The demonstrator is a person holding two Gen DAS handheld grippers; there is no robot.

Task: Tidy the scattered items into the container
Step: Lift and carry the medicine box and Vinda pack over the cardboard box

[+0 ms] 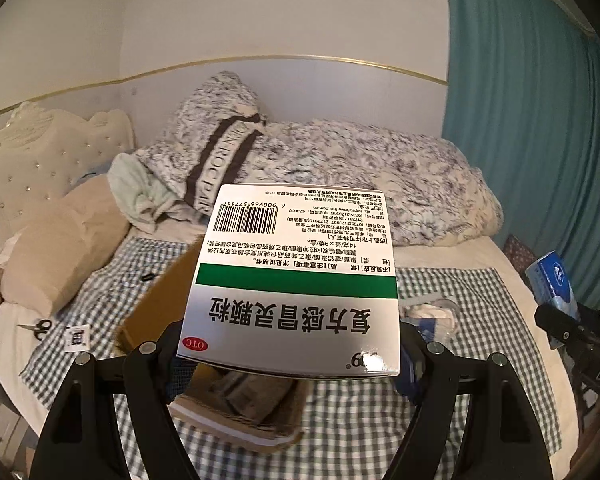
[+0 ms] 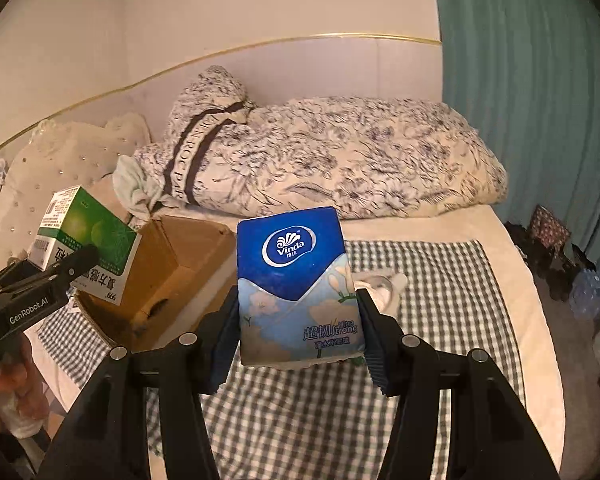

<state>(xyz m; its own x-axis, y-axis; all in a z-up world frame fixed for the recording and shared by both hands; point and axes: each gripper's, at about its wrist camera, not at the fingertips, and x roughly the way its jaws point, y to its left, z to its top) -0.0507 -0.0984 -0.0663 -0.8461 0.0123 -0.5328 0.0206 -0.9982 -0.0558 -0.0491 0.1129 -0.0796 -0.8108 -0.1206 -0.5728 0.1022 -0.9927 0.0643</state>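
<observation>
A: So, where do the things stand?

B: My left tool [image 1: 290, 360] pinches the medicine box [image 1: 296, 276] by its two sides, and the box hangs in the air over the near-left part of the cardboard box [image 2: 180, 264], the container. My right tool [image 2: 298, 336] pinches the tissue pack [image 2: 296, 284], its pads pressed into the soft wrapper, and holds it up to the right of the container, above the checked blanket [image 2: 420, 280].

A: Is the container open?

B: Yes, flaps up. In the left wrist view I see some flat things already inside it, under the medicine box.

A: What could go wrong?

B: I think three things. The pack is soft, so it may slip or fold if my grip is too light. The medicine box is wide and gripped only at its near end, so it could tilt and catch a flap. And both tools head for one opening, so they could knock together.

A: Anything left out on the bed?

B: Scissors [image 1: 36, 327] on the far left, and a crumpled white wrapper [image 2: 380, 284] beyond the pack.
</observation>
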